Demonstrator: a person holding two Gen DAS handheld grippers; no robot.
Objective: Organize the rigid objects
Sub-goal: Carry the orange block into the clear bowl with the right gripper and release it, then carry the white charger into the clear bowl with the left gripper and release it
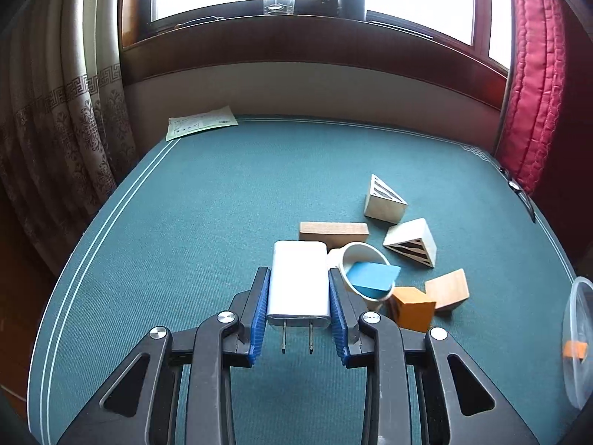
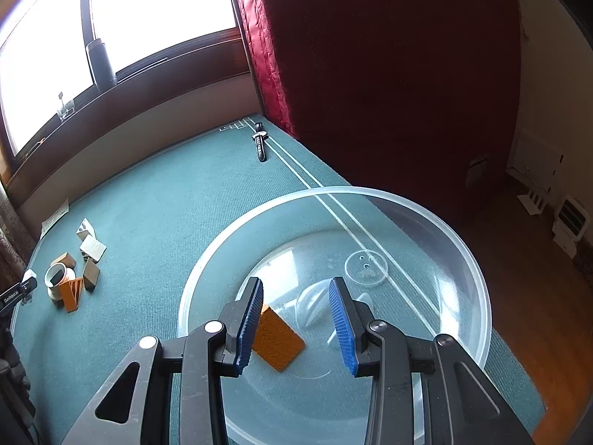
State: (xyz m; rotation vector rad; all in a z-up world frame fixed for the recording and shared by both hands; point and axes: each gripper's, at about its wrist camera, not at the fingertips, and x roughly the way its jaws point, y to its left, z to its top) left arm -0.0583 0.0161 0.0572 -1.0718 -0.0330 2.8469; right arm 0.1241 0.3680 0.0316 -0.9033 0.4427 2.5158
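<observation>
A white plug adapter [image 1: 298,282] hangs clamped, prongs toward the camera. Wooden blocks [image 1: 400,230] cluster on the green table [image 1: 185,222]. One orange block [image 2: 278,337] lies in the clear bowl [image 2: 478,296].

A room in a home: a patterned curtain [image 1: 63,111] hangs at the left of the frame, a red quilted drape [image 1: 533,85] at the right, with a wood-framed window [image 1: 315,0] along the top and a wooden floor [image 2: 537,296] at lower right.

Each camera looks forward and down along its own tongs, close over the green surface [image 1: 185,204]. Both views share the block cluster [image 1: 389,252] and window [image 2: 148,7].
</observation>
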